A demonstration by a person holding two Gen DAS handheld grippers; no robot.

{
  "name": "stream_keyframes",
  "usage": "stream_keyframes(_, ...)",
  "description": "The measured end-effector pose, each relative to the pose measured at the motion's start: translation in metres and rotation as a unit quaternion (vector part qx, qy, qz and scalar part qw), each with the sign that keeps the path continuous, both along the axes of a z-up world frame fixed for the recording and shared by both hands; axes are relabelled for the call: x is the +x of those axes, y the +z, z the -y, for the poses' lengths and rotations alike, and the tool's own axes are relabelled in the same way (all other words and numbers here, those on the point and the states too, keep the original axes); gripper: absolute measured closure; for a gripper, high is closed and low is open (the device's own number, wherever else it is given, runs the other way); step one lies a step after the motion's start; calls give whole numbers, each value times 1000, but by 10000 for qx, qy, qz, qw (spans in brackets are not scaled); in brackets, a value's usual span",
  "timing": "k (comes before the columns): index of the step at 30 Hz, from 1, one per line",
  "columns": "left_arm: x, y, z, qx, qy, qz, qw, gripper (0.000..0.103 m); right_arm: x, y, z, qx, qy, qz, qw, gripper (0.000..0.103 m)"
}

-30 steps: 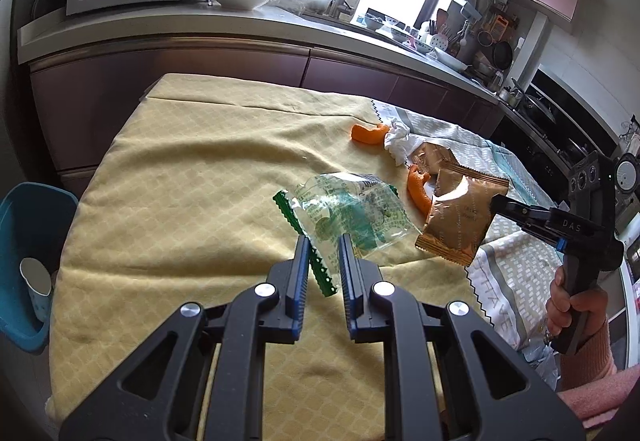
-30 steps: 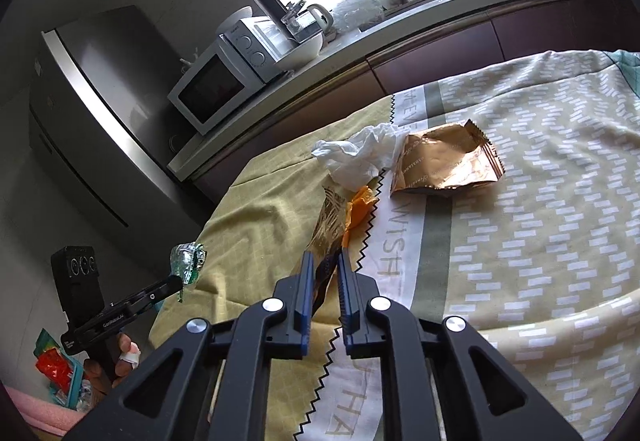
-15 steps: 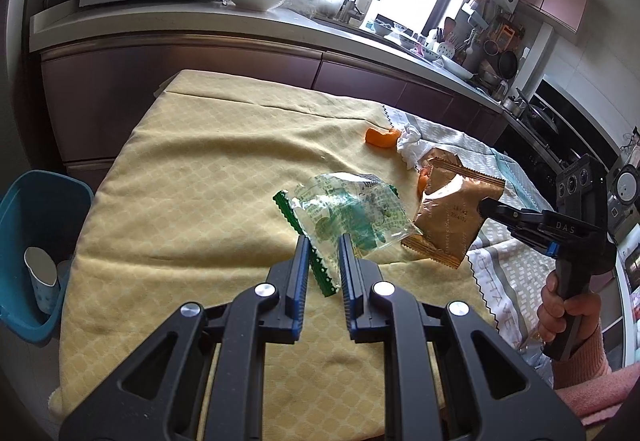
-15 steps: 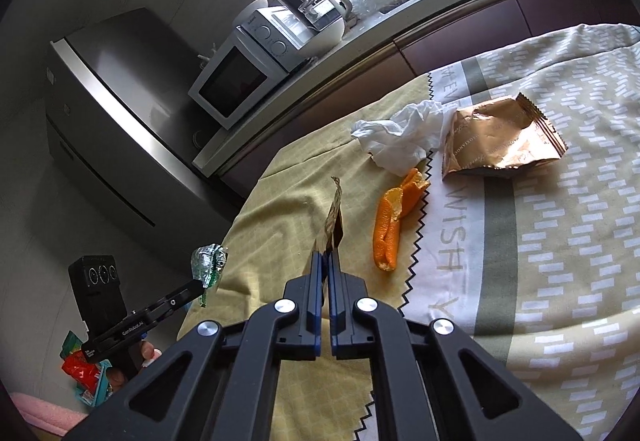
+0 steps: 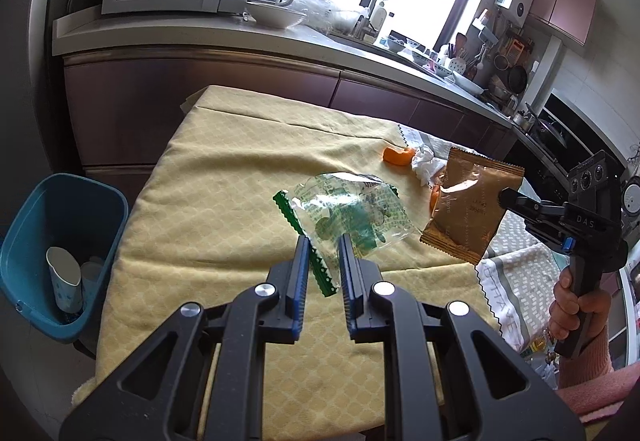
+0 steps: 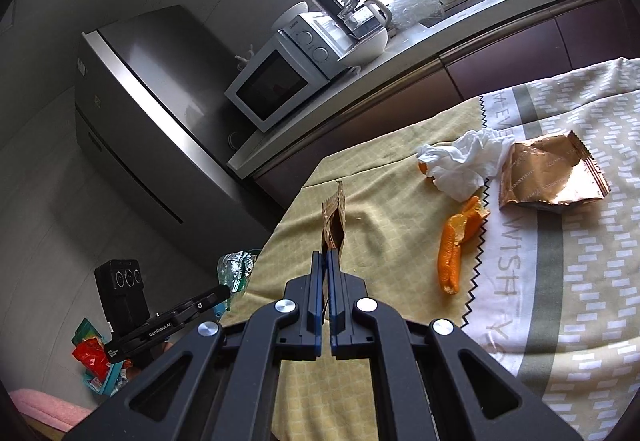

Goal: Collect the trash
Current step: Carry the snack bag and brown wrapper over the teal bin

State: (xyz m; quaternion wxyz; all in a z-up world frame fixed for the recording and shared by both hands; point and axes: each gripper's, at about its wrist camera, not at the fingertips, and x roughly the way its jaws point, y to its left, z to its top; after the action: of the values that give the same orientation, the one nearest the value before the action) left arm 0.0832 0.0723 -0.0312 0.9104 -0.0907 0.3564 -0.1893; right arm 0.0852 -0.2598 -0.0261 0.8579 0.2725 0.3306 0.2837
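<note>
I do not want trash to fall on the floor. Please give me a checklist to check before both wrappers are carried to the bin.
1. Right gripper shut on the brown wrapper: ok.
2. Left gripper holding the clear green wrapper: ok; it hangs lifted off the yellow cloth.
3. Blue bin is beside the table, open on top: ok.
4. Room in the bin: ok, only paper cups show.
5. Table finished: not ok; orange peel, tissue and a second brown wrapper remain.

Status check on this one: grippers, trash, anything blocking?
Left gripper shut on clear green wrapper. Right gripper shut on brown packet, lifted. Peel, tissue on table. Nothing blocking.
</note>
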Motion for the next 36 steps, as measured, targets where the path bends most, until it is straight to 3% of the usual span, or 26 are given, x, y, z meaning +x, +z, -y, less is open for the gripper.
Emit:
stream_keyframes(18, -21, 11, -72, -1, 711, 165, 9973, 87, 37, 6, -90, 25, 940, 2, 9956, 101)
stream_keyframes(36, -29, 9, -175, 138, 1806, 155, 9833, 87, 80, 12, -205, 46, 1988, -89, 9800, 101)
